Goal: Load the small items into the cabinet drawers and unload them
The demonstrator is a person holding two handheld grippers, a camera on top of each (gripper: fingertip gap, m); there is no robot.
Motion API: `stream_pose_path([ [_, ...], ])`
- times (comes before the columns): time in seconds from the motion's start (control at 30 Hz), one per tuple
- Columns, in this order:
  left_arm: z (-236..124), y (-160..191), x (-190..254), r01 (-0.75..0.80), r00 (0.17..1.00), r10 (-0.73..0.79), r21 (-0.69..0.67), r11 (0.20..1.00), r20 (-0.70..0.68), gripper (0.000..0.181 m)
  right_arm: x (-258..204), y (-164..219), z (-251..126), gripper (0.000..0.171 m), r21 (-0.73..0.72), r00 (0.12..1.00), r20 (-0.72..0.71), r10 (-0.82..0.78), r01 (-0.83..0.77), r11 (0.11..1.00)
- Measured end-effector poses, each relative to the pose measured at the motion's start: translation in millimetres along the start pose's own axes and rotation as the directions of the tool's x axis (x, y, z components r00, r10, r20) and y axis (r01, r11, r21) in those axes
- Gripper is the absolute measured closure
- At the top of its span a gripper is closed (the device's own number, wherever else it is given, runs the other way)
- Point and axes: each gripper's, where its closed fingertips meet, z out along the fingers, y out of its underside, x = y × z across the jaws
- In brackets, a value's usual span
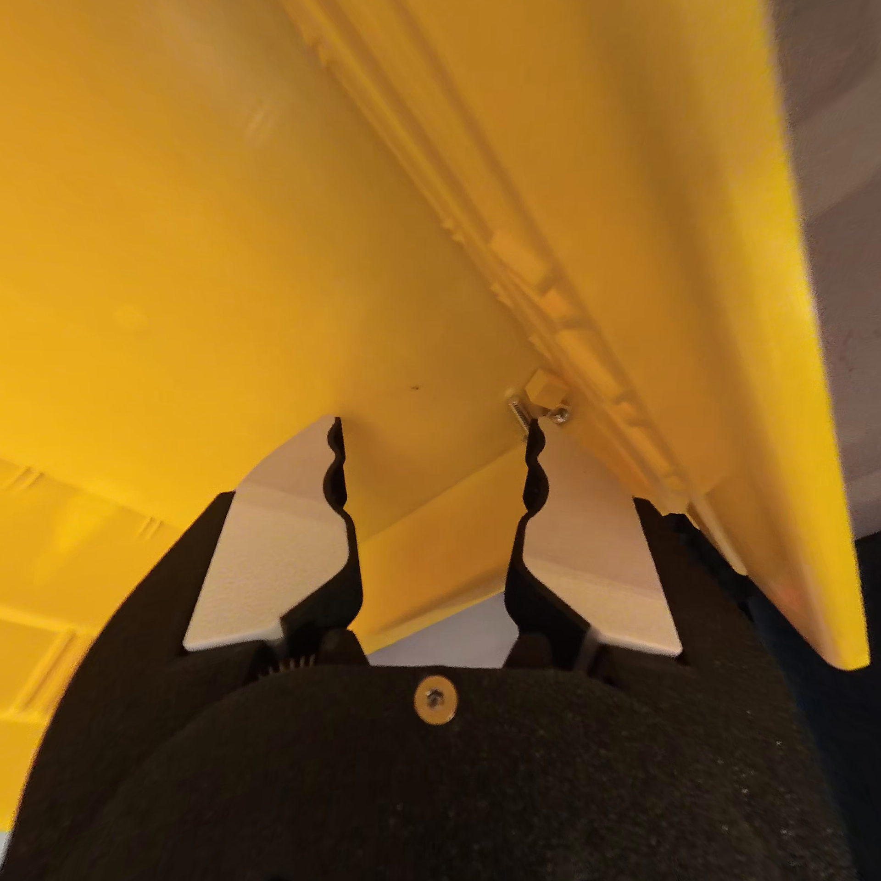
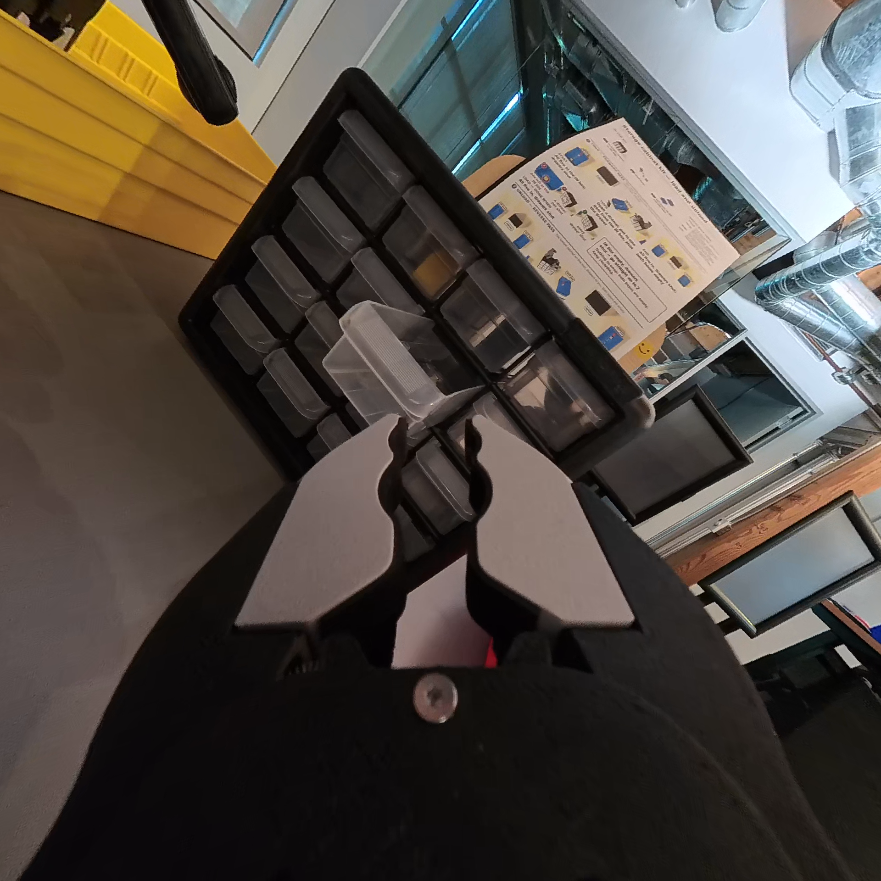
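In the left wrist view my left gripper (image 1: 436, 424) is open and empty inside a yellow bin (image 1: 238, 238), tips close to its floor. A small bolt (image 1: 517, 414), a nut (image 1: 561, 415) and a small yellow block (image 1: 544, 388) lie by the bin's wall, just beyond the right fingertip. In the right wrist view a black cabinet (image 2: 591, 353) of clear drawers stands on the grey table (image 2: 95, 381). One clear drawer (image 2: 381, 362) is pulled out. My right gripper (image 2: 435, 429) sits at that drawer's front corner with its jaws narrowly apart; contact is unclear. Another drawer holds a yellow item (image 2: 431, 276).
The yellow bin (image 2: 119, 143) stands left of the cabinet, with a black rod-like part (image 2: 205, 81) over it. A printed sheet (image 2: 605, 238) leans behind the cabinet. Dark monitors (image 2: 667, 457) and a wooden bench (image 2: 786, 519) lie to the right. Some 35 cm of space lies between my two pairs of fingers. My left tips are about 40 cm from the black cabinet (image 2: 591, 353), my right tips only 9 cm.
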Motion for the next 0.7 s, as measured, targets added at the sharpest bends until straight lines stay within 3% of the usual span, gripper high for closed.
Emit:
stream_pose_path([
  [0.27, -3, -2, -12, -0.05, 0.991, 0.053, -0.028, 0.998, 0.126, 0.102, 0, 0, 0, 0.147, 0.0, 1.0, -0.001, -0.007, 0.007, 1.0],
  [0.5, -13, 4, -46, -0.046, 0.964, 0.052, -0.031, 0.998, 0.259, 0.114, -1, -4, -1, 0.147, 0.011, 1.0, 0.005, -0.006, 0.006, 1.0],
  [0.6, -13, 5, -29, 0.021, 0.997, -0.022, 0.016, 1.0, 0.072, 0.124, -3, -4, -1, 0.147, 0.008, 1.0, 0.012, -0.016, 0.016, 1.0],
  [0.7, -17, 6, -12, -0.053, 0.994, 0.059, 0.068, 0.996, -0.087, 0.142, -5, -5, -2, 0.147, 0.017, 1.0, 0.022, -0.014, 0.014, 1.0],
])
